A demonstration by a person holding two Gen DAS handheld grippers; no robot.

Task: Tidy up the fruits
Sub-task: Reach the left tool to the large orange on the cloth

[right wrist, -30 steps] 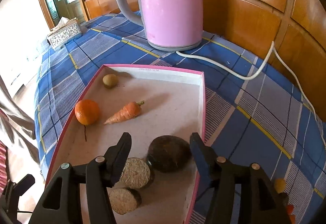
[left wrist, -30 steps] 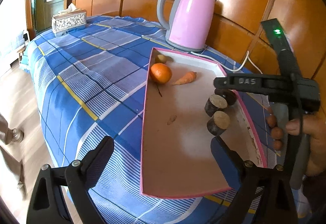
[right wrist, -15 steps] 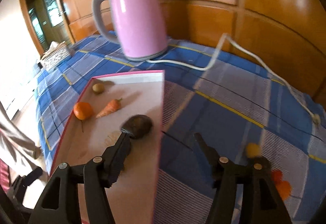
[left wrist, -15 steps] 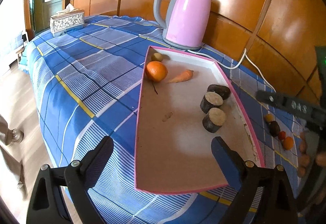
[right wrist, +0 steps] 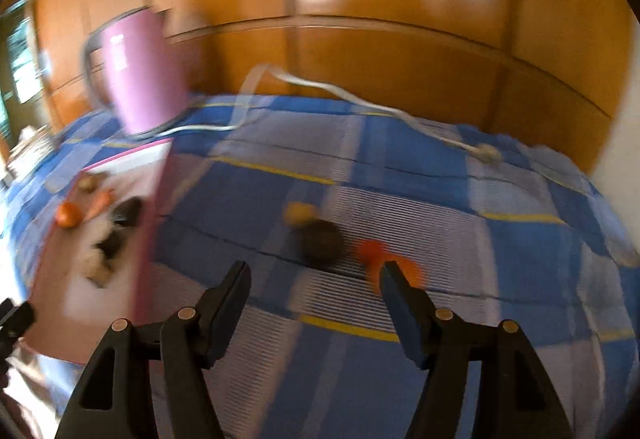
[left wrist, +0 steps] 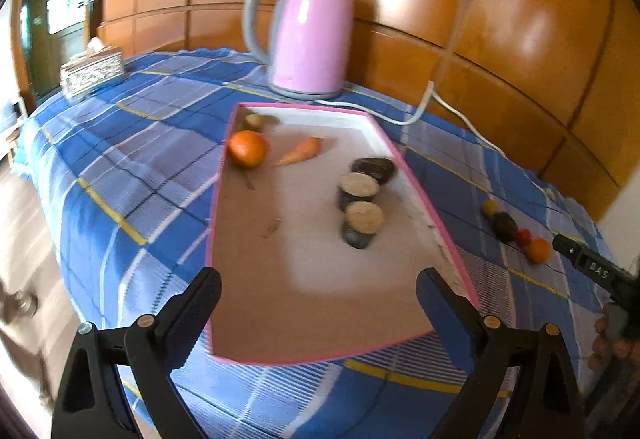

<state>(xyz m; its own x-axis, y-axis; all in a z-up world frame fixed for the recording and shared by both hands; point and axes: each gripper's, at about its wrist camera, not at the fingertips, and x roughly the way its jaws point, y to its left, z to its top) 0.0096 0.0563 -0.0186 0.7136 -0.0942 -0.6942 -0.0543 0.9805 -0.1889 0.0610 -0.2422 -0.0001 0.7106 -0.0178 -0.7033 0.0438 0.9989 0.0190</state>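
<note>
A pink-rimmed tray (left wrist: 420, 195) on the blue plaid cloth holds an orange (left wrist: 247, 148), a carrot (left wrist: 299, 156), a small yellowish fruit (left wrist: 253, 121) and three dark cut pieces (left wrist: 362, 208). My left gripper (left wrist: 318, 303) is open and empty over the tray's near end. My right gripper (right wrist: 314, 291) is open and empty, just short of a blurred row of loose fruits on the cloth: a yellow one (right wrist: 299, 210), a dark one (right wrist: 322, 241) and red-orange ones (right wrist: 374, 251). The same row shows in the left wrist view (left wrist: 506, 225).
A pink kettle (left wrist: 310, 35) stands behind the tray, its white cord (right wrist: 360, 103) trailing right across the cloth. A tissue box (left wrist: 92, 69) sits far left. Wooden wall panels back the table. The right wrist view is motion-blurred.
My right gripper has left the tray and swung right to the loose fruits on the cloth. The left gripper has stayed almost in place, open.
</note>
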